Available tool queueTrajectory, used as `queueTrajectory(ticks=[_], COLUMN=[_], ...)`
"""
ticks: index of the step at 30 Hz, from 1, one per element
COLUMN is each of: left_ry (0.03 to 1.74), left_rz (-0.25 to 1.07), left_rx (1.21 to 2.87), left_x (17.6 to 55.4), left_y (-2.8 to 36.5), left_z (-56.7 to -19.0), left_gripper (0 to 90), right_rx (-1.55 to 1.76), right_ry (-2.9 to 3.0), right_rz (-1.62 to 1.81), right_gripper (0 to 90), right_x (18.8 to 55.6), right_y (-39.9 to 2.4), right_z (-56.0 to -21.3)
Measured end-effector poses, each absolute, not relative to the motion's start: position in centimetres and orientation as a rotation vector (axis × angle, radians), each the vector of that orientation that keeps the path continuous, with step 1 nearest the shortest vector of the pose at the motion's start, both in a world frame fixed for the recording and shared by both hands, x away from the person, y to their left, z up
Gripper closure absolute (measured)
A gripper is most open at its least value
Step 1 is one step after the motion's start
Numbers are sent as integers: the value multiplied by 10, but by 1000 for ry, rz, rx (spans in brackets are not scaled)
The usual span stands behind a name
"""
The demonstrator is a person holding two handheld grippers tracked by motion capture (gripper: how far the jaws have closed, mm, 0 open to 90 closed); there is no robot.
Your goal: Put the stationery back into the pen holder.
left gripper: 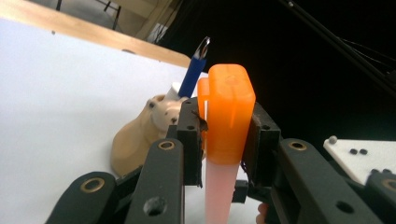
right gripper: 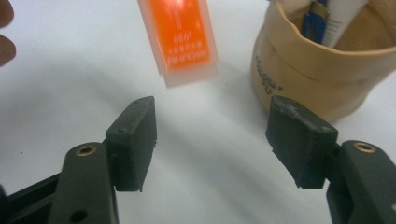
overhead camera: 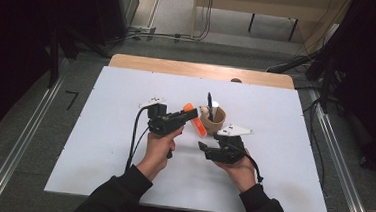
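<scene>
Nearest the person, the right hand-held gripper point(right gripper: 212, 140) hangs low over the white worktop point(overhead camera: 99, 130), its jaws spread wide with nothing between them. Just beyond, the left hand-held gripper point(left gripper: 224, 135) is clenched on the cap end of an orange marker point(left gripper: 226, 130), whose body slants down toward the worktop. Behind stands a tan cup point(overhead camera: 214, 121) holding a blue pen point(overhead camera: 209, 101).

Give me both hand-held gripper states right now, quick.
Left hand-held gripper: shut on the orange marker, gripped at its cap.
Right hand-held gripper: open, nothing between the jaws; the marker's end hangs just beyond them.
</scene>
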State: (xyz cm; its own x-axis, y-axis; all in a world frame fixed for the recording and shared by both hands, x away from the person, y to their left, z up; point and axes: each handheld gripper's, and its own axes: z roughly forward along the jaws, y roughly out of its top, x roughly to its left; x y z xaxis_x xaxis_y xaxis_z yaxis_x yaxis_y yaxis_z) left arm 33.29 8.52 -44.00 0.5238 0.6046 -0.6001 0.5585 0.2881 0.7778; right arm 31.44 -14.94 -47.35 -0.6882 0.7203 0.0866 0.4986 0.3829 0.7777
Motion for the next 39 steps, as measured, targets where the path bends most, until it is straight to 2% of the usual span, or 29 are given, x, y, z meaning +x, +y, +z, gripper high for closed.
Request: queueTrajectory(ticks=[24,39], left_ry=[1071,1043], left_rz=[157,314], left_rx=[1394,1437], left_x=[356,365], left_y=[51,35], left_z=[-422,-420], left_gripper=[722,722], right_rx=[1145,1153], right_ry=[2342,2342], right_rz=[1190,1188], right_gripper=[304,304], right_x=[314,314], right_y=[-177,-177], right_z=[-473,-474])
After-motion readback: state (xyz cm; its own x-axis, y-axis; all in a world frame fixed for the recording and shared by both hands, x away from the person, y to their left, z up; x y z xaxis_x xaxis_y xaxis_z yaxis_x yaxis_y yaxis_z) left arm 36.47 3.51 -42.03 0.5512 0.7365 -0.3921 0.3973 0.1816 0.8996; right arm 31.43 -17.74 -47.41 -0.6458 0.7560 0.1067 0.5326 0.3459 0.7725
